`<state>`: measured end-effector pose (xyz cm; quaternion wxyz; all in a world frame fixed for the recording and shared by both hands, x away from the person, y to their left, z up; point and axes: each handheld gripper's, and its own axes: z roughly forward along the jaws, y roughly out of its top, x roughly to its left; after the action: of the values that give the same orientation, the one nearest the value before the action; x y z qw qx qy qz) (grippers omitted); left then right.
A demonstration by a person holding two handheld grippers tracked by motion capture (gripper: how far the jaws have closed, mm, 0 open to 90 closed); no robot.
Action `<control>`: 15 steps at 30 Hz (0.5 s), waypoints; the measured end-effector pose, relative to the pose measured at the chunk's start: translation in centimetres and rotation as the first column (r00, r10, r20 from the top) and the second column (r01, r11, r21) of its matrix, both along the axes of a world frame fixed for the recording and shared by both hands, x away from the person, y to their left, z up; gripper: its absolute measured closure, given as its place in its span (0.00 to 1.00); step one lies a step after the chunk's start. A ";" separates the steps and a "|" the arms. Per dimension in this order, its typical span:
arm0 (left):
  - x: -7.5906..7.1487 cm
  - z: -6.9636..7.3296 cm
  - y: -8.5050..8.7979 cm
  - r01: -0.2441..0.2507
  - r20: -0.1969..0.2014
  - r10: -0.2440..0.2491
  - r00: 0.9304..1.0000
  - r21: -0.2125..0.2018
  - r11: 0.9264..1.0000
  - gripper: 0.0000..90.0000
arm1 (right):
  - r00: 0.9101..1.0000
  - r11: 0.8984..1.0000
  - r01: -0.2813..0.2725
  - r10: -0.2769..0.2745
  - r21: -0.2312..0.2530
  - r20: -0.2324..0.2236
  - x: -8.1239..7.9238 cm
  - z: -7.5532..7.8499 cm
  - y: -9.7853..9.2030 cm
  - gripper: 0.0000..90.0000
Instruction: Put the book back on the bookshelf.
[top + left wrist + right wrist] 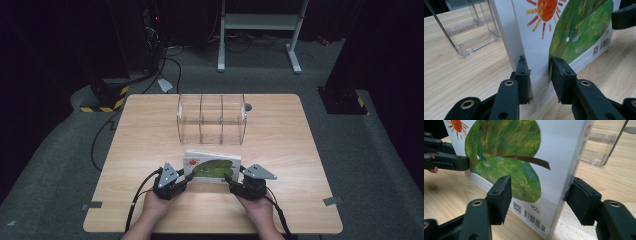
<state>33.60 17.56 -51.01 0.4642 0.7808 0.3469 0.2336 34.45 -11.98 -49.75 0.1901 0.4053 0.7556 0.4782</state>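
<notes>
A picture book (212,167) with a sun and a large green leaf on its cover stands on edge near the person's side of the wooden counter (145,145), held between the two tools. The left tool (172,181) is clenched on the book's left end: in the left gripper view (539,75) one jaw presses the white back face and the other the printed cover. The right tool (245,184) takes the book's right end; in the right gripper view (540,200) one jaw presses against the spine side, while the other stands just in front of the cover, and whether it touches cannot be told. A clear plastic organizer (212,119) with three compartments stands farther back on the counter, apart from the book.
</notes>
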 end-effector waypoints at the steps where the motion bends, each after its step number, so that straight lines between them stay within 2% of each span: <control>1: 0.0 0.0 0.0 0.002 0.000 -0.002 1.000 0.004 1.000 0.75 | 1.000 1.000 -0.003 0.003 0.004 0.001 -0.1 0.0 0.0 0.44; 3: -0.2 -0.1 0.1 0.006 -0.005 -0.006 1.000 -0.001 1.000 0.75 | 1.000 1.000 -0.006 0.006 -0.001 0.011 -0.3 0.0 0.0 0.44; 12: -0.9 -0.2 0.3 0.023 -0.012 -0.023 1.000 0.034 0.999 0.75 | 0.999 0.999 -0.039 0.039 0.004 0.011 -1.2 -0.1 -0.4 0.44; 15: -1.1 -0.1 0.5 0.024 -0.010 -0.024 1.000 0.024 0.999 0.75 | 0.999 0.999 -0.046 0.046 0.007 0.004 -1.5 -0.1 -0.5 0.41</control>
<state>32.55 18.04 -51.14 0.4558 0.7915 0.3368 0.2286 32.95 -12.46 -49.88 0.1791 0.3874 0.7626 0.4861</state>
